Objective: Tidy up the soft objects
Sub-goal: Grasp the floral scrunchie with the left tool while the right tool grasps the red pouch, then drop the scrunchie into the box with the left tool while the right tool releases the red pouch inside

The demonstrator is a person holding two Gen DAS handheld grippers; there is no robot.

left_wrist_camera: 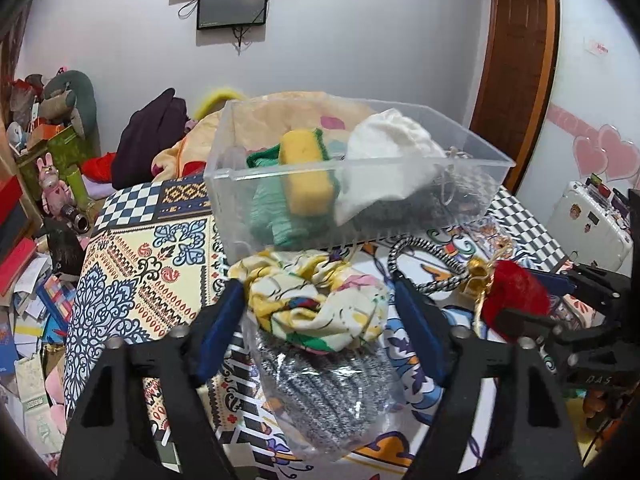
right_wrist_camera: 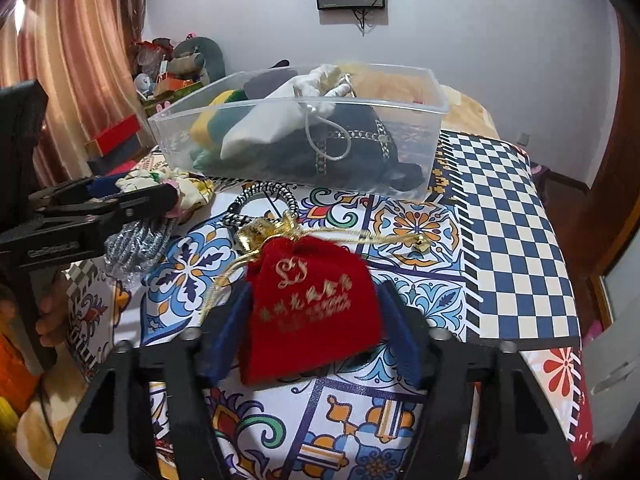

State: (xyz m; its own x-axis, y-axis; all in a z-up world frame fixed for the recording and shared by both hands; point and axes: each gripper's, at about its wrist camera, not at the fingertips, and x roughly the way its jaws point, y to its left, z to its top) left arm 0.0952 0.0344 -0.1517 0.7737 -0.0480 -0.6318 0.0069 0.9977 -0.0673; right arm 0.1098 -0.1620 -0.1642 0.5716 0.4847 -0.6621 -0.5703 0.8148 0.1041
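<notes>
A desk under a patchwork-patterned tile-print cloth (right_wrist_camera: 508, 216) carries the sorting job, with a clear rectangular plastic bin (left_wrist_camera: 472, 184) near its far side already holding a yellow-and-green sponge (left_wrist_camera: 308, 176), a white drawstring cloth bag (left_wrist_camera: 392, 140) and dark fabric items. The work appears mid-way: several soft things are binned, at least three remain outside it. Just in front of the bin lie a yellow floral fabric scrunchie (left_wrist_camera: 320, 300) resting on a clear packet of grey knitted material (left_wrist_camera: 328, 388), and beside them a black-and-white braided cord loop (right_wrist_camera: 272, 196). The left claw (left_wrist_camera: 320, 320) stands wide open, its blue pads either side of the scrunchie; whether they touch it is hard to say, and it grips nothing yet. The right claw (right_wrist_camera: 316, 316) is likewise open, straddling a red velvet drawstring pouch with gold lettering and gold cord (right_wrist_camera: 312, 304); the pouch looks blurred and whether it lies flat on the cloth cannot be told. The likely next move for each hand is to close on its item, lift it clear and carry it forward over the bin's near wall.
</notes>
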